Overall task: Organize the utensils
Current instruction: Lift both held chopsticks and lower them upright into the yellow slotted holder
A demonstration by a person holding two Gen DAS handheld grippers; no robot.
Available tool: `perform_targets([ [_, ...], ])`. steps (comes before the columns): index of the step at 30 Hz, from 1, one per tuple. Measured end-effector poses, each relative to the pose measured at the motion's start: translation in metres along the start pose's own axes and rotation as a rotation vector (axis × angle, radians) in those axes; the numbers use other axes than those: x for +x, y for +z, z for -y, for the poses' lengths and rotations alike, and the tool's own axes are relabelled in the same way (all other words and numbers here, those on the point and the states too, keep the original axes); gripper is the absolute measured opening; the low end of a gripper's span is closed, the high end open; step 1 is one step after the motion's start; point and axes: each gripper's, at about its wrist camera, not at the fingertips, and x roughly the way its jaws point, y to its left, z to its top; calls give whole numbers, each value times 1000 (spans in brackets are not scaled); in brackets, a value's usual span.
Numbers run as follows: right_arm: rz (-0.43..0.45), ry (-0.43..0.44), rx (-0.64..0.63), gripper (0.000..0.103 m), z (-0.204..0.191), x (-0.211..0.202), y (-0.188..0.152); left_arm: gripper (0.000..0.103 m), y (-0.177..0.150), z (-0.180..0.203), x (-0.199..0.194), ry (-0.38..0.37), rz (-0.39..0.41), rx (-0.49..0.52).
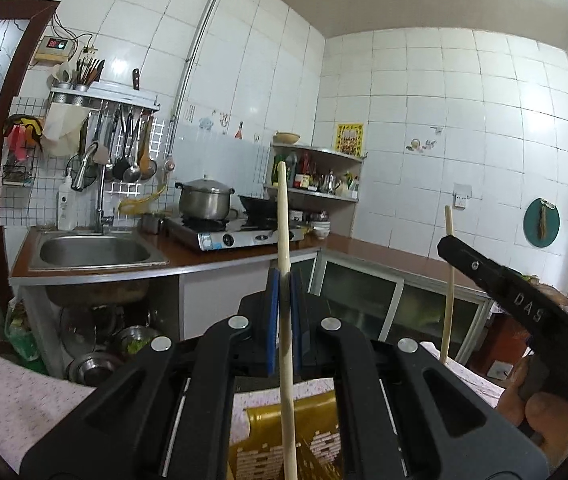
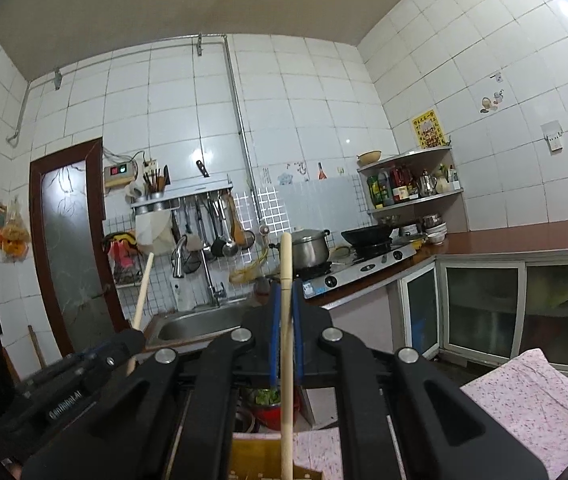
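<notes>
My left gripper (image 1: pixel 284 280) is shut on a pale wooden chopstick (image 1: pixel 284 216) that stands upright between its blue pads. My right gripper (image 2: pixel 284 284) is shut on a second wooden chopstick (image 2: pixel 286 256), also upright. Each gripper shows in the other's view: the right gripper (image 1: pixel 450 246) with its chopstick (image 1: pixel 449 292) at the right, the left gripper (image 2: pixel 131 338) with its chopstick (image 2: pixel 142 292) at the left. A yellow perforated basket (image 1: pixel 304 440) lies below both sticks, and its edge shows in the right wrist view (image 2: pixel 251 456).
A table with a pink flowered cloth (image 1: pixel 7 400) holds the basket. Behind are a steel sink (image 1: pixel 95 252), a gas stove with a pot (image 1: pixel 203 200) and wok, a rack of hanging utensils (image 1: pixel 123 148), a corner shelf (image 1: pixel 316 172) and brown counter (image 2: pixel 524 240).
</notes>
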Motion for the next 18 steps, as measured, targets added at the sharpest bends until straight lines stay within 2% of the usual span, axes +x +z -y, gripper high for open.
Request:
perform_targets([
  [8,38,-3,-8,6,2,9,-13,4,-32,-2,24,49,7,12],
  [18,27,-5,-52,6,2,13,-34,4,-51,9,19,95,56,91],
])
